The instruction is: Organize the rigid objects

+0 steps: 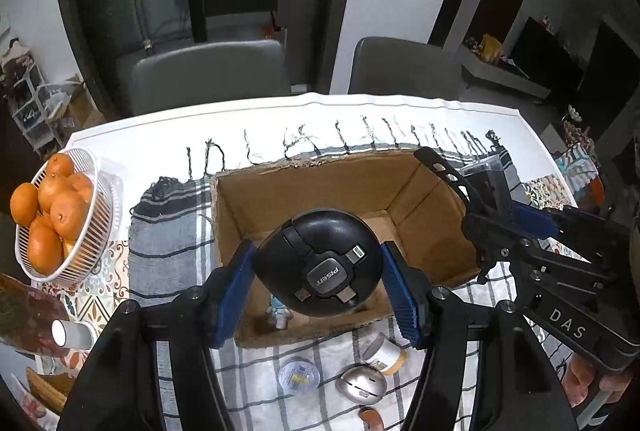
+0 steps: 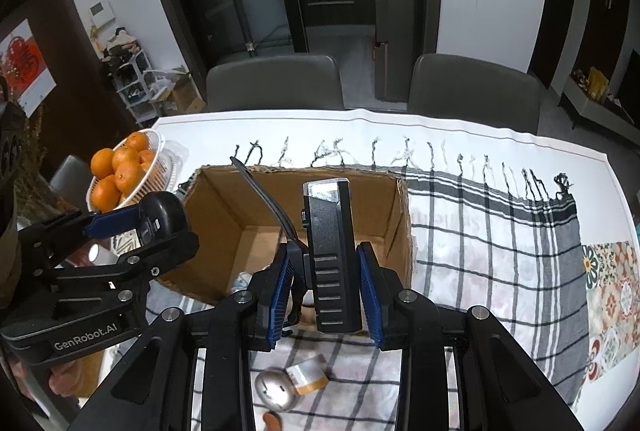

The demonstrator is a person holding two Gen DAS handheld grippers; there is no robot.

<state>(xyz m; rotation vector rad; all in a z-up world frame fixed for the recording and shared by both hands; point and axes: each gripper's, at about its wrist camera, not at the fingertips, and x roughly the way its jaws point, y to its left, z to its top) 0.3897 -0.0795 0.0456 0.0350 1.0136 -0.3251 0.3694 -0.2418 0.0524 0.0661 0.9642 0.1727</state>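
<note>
One cardboard box (image 1: 340,191), two loaded grippers above it: left gripper (image 1: 318,267) clamps a black Pisen cable reel (image 1: 318,263), right gripper (image 2: 324,271) clamps a black strapped device (image 2: 330,255). Only the left view shows a round tin (image 1: 299,373) near the box; both show one silver egg-shaped item (image 2: 274,389) and one basket of oranges (image 1: 66,215) far left

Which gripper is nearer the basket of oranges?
Left. The left gripper, shut on the black egg-shaped gadget, sits over the cardboard box's basket-side end. The basket of oranges lies just beyond it. The right gripper holds the black rectangular device farther across.
</note>
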